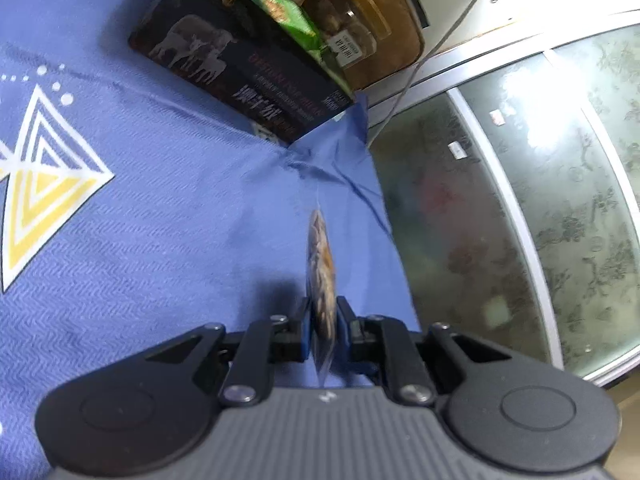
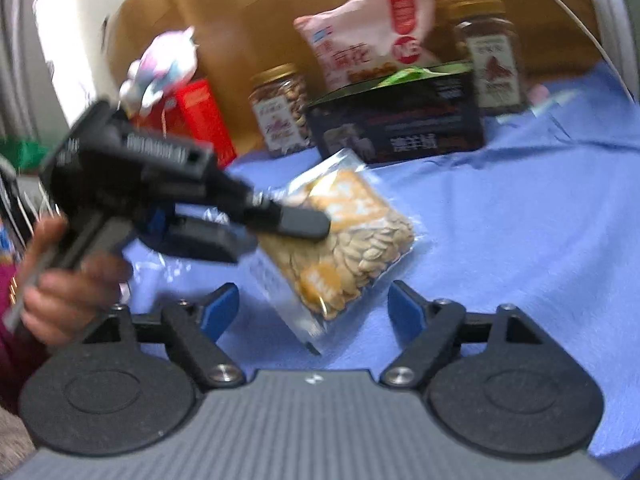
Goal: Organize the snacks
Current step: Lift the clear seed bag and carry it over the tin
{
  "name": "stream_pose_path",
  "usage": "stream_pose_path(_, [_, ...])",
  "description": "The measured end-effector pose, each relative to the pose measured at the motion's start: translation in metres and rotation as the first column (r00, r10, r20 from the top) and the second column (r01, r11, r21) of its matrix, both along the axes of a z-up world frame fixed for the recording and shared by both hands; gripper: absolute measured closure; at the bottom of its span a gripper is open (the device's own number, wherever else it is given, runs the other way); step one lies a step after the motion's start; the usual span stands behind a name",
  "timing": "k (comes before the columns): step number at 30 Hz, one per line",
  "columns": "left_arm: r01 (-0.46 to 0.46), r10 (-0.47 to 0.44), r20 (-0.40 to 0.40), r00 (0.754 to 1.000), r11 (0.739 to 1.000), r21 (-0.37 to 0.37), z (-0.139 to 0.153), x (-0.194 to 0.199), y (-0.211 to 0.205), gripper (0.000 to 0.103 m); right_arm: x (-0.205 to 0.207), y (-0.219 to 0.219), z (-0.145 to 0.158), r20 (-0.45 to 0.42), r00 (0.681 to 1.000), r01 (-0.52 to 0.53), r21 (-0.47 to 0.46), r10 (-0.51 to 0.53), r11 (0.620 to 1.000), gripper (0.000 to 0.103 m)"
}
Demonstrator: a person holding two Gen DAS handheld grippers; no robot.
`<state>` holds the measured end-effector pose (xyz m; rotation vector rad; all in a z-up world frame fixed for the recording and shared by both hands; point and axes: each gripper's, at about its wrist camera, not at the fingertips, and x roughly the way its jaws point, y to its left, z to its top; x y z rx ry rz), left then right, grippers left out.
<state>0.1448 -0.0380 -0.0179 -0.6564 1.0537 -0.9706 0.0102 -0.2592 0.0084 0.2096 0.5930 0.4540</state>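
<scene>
Left wrist view: sitting low over the blue cloth [image 1: 168,216], facing its far corner, close. Right wrist view: looking across the same cloth [image 2: 500,232] toward the back. Both are taking in the dark box [image 1: 240,76] [image 2: 400,124].

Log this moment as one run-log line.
left gripper: shut on seed packet, held edge-on above blue cloth | right gripper: open, empty, near packet | black box: at back, holding snacks

Blue herringbone-weave tablecloth [image 1: 168,216] with yellow-and-white triangle motif [image 1: 44,196]. Clear seed packet [image 2: 352,240] with orange label patches. Black box [image 2: 400,124] printed with grey cattle. Red carton [image 2: 204,120]. Blue gripper pads [image 2: 220,308].
</scene>
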Motion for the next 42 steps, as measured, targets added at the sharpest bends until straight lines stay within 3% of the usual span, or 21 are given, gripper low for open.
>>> stream_pose_path(3, [0.001,-0.001,0.019,1.000,1.000,-0.003,0.006,-0.002,0.003,0.091,0.002,0.001,0.000,0.003,1.000,-0.003,-0.014,0.003,1.000,0.035])
stream_pose_path(5, [0.001,-0.002,0.035,0.999,1.000,0.006,0.009,-0.004,0.003,0.091,0.005,-0.001,-0.001,-0.009,1.000,0.002,-0.002,-0.002,1.000,0.056])
stream_pose_path(6, [-0.002,0.001,0.049,0.999,1.000,0.017,0.011,-0.005,0.004,0.090,0.007,-0.001,-0.001,-0.013,1.000,-0.003,0.007,0.003,1.000,0.058])
stream_pose_path(15, [-0.028,0.011,0.229,0.973,0.997,0.071,0.051,-0.015,0.010,0.089,0.008,0.014,0.018,0.107,0.994,-0.006,-0.070,0.013,0.998,0.060])
stream_pose_path(21, [-0.075,0.043,0.281,0.959,0.992,0.104,0.065,-0.003,0.014,0.087,0.028,0.018,0.028,0.155,0.987,-0.025,-0.096,0.040,0.995,0.060])
stream_pose_path(29, [-0.121,0.068,0.375,0.925,0.985,0.119,0.102,0.045,0.006,0.084,0.075,0.016,0.053,0.236,0.971,-0.020,-0.114,0.046,0.993,0.060])
stream_pose_path(32, [-0.145,0.096,0.350,0.932,0.983,0.117,0.104,0.073,0.002,0.083,0.100,0.010,0.061,0.247,0.968,-0.010,-0.104,0.036,0.995,0.060])
stream_pose_path(42, [-0.230,0.139,0.386,0.912,0.953,0.200,0.108,0.138,-0.020,0.078,0.178,-0.001,0.060,0.197,0.980,0.014,-0.129,0.012,0.992,0.060])
